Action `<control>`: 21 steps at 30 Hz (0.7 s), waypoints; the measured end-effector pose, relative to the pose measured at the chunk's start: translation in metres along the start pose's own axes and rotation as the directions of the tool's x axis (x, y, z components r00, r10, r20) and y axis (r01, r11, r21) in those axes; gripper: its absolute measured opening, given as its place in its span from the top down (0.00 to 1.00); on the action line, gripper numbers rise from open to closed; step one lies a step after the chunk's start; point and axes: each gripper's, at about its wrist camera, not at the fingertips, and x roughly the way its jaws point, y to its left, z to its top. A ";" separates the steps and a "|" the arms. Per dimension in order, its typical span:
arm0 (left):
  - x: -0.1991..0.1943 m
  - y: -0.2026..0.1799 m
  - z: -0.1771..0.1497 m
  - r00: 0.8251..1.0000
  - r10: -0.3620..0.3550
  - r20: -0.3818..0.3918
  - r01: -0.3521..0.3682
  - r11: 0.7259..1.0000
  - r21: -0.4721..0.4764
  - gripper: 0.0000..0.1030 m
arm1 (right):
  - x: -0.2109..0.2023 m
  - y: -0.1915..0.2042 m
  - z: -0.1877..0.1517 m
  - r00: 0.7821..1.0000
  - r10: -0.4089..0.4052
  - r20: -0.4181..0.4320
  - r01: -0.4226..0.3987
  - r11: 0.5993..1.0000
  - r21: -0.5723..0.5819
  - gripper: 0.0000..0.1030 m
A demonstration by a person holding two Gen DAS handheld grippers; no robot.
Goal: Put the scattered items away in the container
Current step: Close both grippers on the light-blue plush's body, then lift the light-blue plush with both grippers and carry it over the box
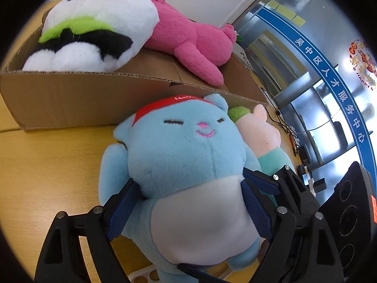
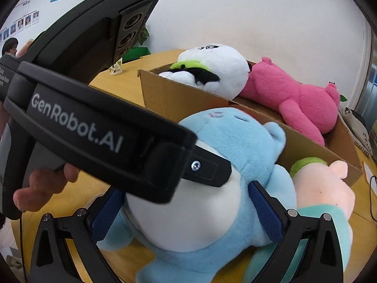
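My left tongs (image 1: 193,202) stand wide, one blue pad on each flank of the blue plush cat (image 1: 183,155), and the fur dents where the pads press, so I read that as a hold. My right tongs (image 2: 186,214) straddle the same cat (image 2: 212,212) lower on its white belly; the pads sit against the fur, though I cannot tell how firmly they bite.

In the right view, the body of the left tool (image 2: 99,122) crosses from nine o'clock to the middle and hides much of the cat's face. A hand (image 2: 44,184) shows under it at eight o'clock. The left view gives the face whole, with its red cap (image 1: 165,108).

Just past the cat at two o'clock lies a pale pink plush (image 1: 264,127), mostly covered; its lower half is cut off in both views.

At twelve o'clock stands the cardboard box (image 1: 70,101) on the yellow tabletop (image 1: 47,165). A panda plush (image 1: 94,28) fills one end and a pink plush (image 1: 193,42) sprawls over the rim. The box's inside is hidden from both cameras.

Only the left view shows the glass wall with blue lettering (image 1: 329,80) at three o'clock.
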 end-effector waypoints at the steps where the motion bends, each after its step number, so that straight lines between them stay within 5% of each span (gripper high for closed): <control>1: 0.001 0.002 0.000 1.000 -0.011 -0.004 0.011 1.000 -0.008 0.16 | 0.001 0.000 -0.001 1.000 -0.002 -0.001 0.002 1.000 0.001 0.00; 4: 0.002 -0.002 -0.002 1.000 -0.007 -0.002 0.007 1.000 0.003 0.16 | 0.003 0.001 -0.002 1.000 0.008 -0.009 -0.008 1.000 -0.006 0.00; 9: -0.006 -0.008 -0.005 1.000 -0.003 0.024 0.003 1.000 0.008 0.34 | -0.001 -0.001 -0.007 1.000 0.012 -0.008 -0.012 1.000 0.011 0.06; 14: -0.019 -0.017 -0.009 0.999 -0.001 0.052 0.000 1.000 0.027 0.35 | -0.016 0.000 -0.009 0.999 0.016 0.034 -0.015 1.000 -0.019 0.15; 21: -0.052 -0.047 0.001 0.992 0.015 0.123 -0.025 0.997 0.076 0.35 | -0.047 0.004 -0.001 0.994 0.006 0.113 -0.003 0.999 -0.034 0.15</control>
